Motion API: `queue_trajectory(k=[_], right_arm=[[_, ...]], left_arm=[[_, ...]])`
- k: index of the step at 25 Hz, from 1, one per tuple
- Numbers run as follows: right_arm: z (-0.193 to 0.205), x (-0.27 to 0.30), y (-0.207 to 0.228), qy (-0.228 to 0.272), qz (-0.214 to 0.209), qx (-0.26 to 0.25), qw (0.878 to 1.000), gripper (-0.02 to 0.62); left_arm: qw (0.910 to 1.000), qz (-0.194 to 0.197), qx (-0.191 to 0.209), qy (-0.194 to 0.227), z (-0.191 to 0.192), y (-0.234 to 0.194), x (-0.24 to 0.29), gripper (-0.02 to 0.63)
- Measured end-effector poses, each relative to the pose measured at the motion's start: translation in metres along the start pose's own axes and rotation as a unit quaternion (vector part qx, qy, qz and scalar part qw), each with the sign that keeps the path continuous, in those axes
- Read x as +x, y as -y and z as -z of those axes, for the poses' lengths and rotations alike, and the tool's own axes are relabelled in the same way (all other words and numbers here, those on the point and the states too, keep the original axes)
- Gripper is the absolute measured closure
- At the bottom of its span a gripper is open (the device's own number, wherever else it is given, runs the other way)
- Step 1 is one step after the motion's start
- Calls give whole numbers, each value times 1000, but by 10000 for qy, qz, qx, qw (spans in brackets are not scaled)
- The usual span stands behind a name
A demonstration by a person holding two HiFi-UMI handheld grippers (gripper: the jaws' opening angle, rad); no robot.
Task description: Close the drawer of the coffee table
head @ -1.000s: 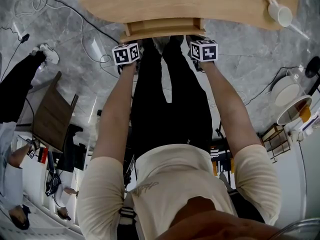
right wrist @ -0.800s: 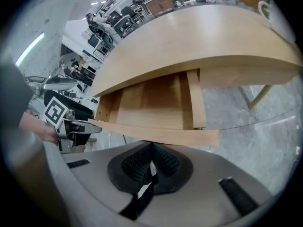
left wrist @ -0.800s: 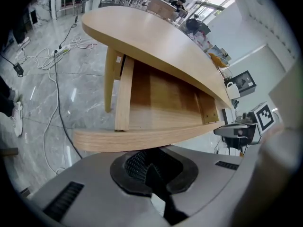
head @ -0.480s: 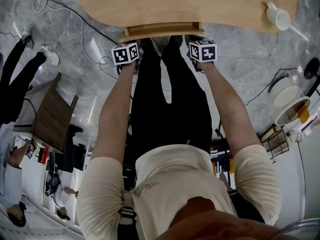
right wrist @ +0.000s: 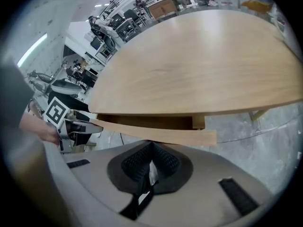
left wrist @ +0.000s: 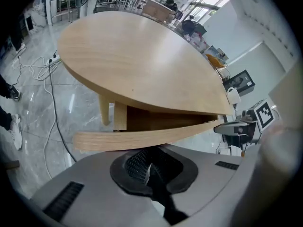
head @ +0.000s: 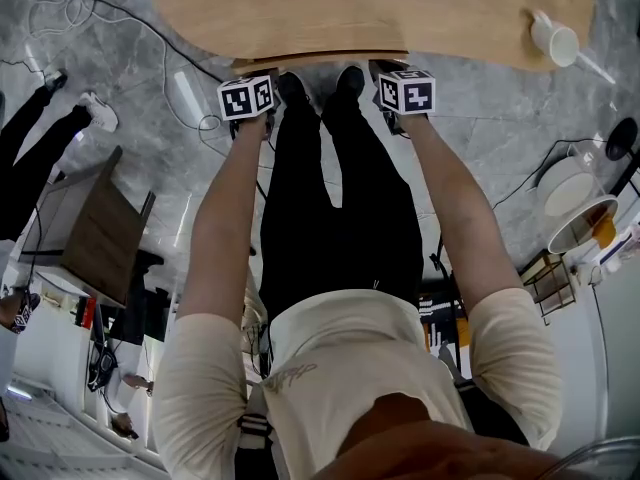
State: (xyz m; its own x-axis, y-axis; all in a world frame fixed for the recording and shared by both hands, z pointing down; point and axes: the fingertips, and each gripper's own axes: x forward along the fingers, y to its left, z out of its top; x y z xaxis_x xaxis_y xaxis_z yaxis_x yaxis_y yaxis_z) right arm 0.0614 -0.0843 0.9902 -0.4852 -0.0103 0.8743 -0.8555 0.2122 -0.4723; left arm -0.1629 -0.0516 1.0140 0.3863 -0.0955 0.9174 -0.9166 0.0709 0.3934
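The coffee table has a pale wooden oval top. Its drawer shows only as a thin strip under the near edge in the head view. In the left gripper view the drawer front stands out a little from under the top, and the gap behind it is narrow. The right gripper view shows that front at a slight angle. My left gripper is shut, its tips right against the front. My right gripper is shut too, tips close to the front. Both marker cubes, left and right, sit at the table's near edge.
A white mug lies on the table's right end. Cables trail over the marble floor at the left. A dark wooden chair stands to my left. White bowls and a rack are at the right. The person's legs stand between the arms.
The drawer has slid in under the table top, from clearly sticking out to nearly flush. Both grippers moved forward with it toward the table.
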Motion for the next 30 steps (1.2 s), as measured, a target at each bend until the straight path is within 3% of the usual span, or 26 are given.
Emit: queue_trajectory(k=[12,22,30], right_arm=[[-27,1,-1,71,55,-58,9999,600],[-30,-6,2,165,167,-4,9997,600],[-32,-51,-19,255,292,51,9992,600]], left_arm=[[9999,55,92,54,-27,-3,-1,601],[9988,438,232,-36,-28,12,-3,601],[9978,421,502,125,-26,30,-49,601]])
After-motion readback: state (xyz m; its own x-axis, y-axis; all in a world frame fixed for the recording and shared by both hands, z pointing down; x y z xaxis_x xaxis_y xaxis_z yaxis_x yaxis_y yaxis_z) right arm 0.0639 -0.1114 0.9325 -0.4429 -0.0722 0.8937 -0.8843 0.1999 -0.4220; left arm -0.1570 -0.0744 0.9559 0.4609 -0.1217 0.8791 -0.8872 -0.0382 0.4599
